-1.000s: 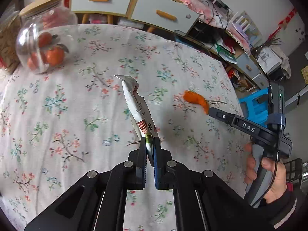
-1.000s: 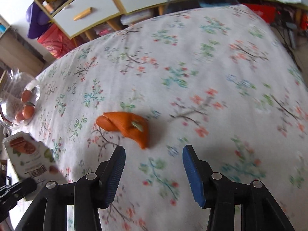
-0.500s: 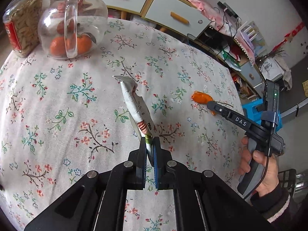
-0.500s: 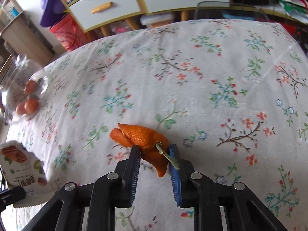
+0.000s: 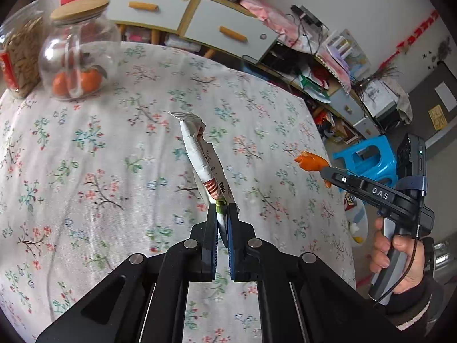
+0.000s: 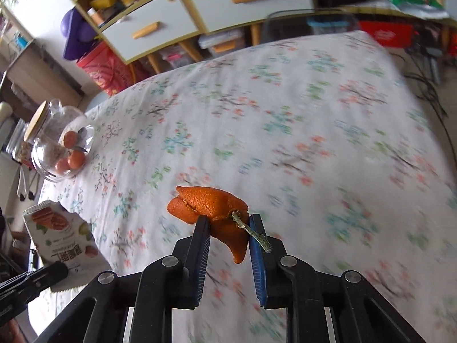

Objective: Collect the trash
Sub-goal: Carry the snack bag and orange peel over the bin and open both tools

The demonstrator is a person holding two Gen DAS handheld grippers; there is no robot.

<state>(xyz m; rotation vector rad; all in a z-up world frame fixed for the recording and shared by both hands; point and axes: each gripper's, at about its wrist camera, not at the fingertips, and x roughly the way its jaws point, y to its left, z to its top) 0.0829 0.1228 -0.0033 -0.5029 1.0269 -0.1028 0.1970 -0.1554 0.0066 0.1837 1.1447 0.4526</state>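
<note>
My left gripper [image 5: 222, 210] is shut on a white snack wrapper [image 5: 200, 154] and holds it up above the floral tablecloth [image 5: 114, 157]. My right gripper [image 6: 228, 223] is shut on an orange peel [image 6: 211, 205] with a green stem, lifted off the cloth. The peel [image 5: 311, 163] and the right gripper [image 5: 325, 173] show at the right of the left wrist view. The wrapper [image 6: 62, 234] shows at the lower left of the right wrist view.
A glass jar with oranges and a wooden lid [image 5: 77, 54] stands at the table's far left beside a jar of snacks [image 5: 20, 54]. A drawer cabinet [image 5: 185, 17] is behind the table. A blue stool [image 5: 368, 160] stands beyond the right table edge.
My right gripper closed on the orange peel and lifted it off the table. My left gripper kept the wrapper and moved up and back.
</note>
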